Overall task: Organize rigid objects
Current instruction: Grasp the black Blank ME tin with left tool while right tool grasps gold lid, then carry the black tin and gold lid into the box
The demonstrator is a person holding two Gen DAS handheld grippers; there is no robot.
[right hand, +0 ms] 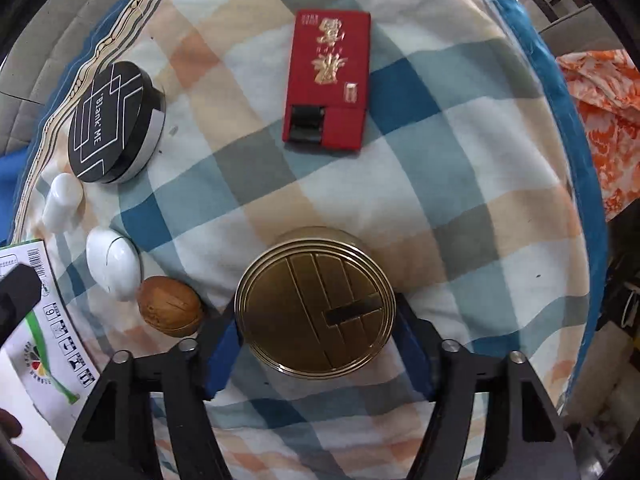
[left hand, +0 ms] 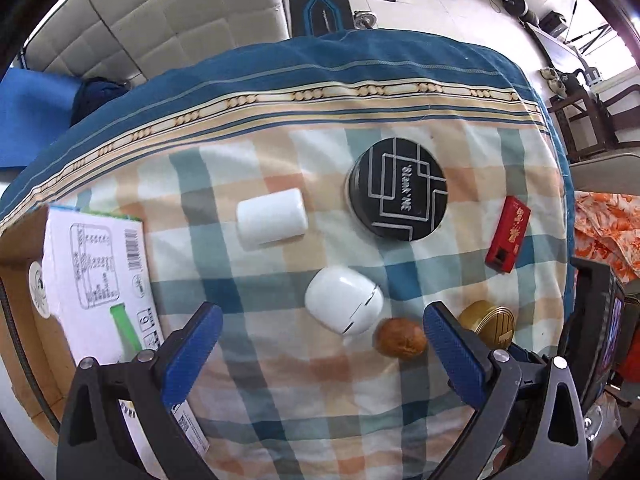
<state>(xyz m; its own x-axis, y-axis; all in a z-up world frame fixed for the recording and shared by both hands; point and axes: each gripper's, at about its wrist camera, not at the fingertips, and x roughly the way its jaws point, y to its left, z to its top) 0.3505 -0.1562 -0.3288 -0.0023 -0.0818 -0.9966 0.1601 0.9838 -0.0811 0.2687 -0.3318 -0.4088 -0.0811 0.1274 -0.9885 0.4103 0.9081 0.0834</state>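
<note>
In the left wrist view, the left gripper (left hand: 322, 334) is hanging wide and empty over the checked cloth (left hand: 280, 400), with a glossy white oval case (left hand: 343, 299) and a brown wooden nut-shaped piece (left hand: 400, 338) lying between its blue fingers (left hand: 456, 354).

In the right wrist view, the right gripper (right hand: 316, 356) is flanking the round gold metal tin (right hand: 315, 302), its pads seemingly touching the sides. A red rectangular box (right hand: 328, 80) is lying beyond, well apart.

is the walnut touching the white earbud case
Cannot tell. In the right wrist view the walnut and earbud case seem to meet at one edge; the left wrist view hints at a sliver of cloth between them.
</note>
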